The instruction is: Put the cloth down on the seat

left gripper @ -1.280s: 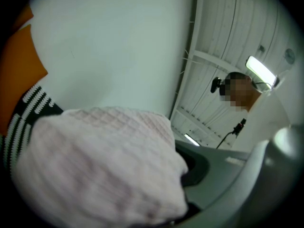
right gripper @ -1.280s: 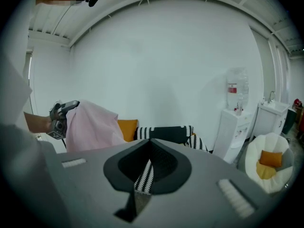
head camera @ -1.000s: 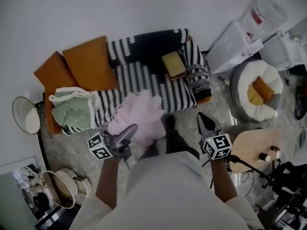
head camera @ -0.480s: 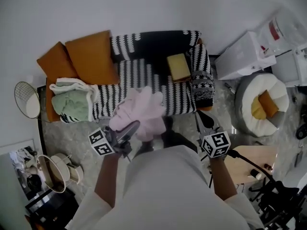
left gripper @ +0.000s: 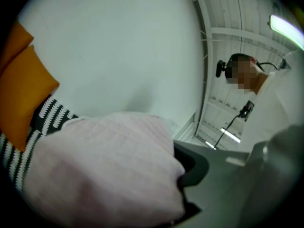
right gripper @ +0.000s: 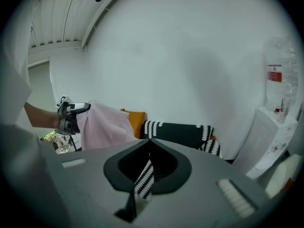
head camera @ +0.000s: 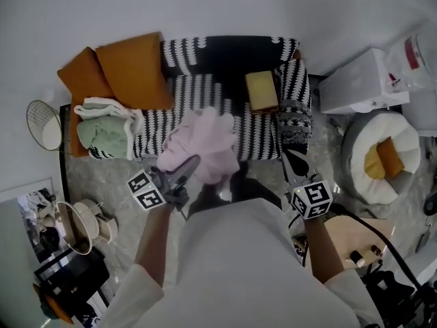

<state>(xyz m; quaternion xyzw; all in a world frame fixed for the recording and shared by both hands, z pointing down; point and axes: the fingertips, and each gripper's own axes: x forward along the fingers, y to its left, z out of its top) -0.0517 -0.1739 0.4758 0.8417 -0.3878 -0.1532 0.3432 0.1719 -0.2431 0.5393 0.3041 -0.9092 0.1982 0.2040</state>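
Here's the left gripper (head camera: 190, 166), jaws clamped on a bunch of the pink cloth (head camera: 205, 145). The fabric billows out past the tips and fills the lower left of the left gripper view. From the head view, the cloth hangs over the front edge of the striped seat (head camera: 198, 104), near its middle. Whether its lower folds touch the cover, I cannot tell.

Over to the right gripper (head camera: 291, 159), low beside the sofa's front right corner. Its jaw tips are pressed together with nothing between them, and only a sliver of the striped cover shows through the slot behind the tips.

On the sofa, 2 orange cushions (head camera: 133, 70) lean at the left end. A green blanket (head camera: 101, 134) with white trim is bundled in front of them, and 1 tan pad (head camera: 261, 91) lies on the right half of the seat.
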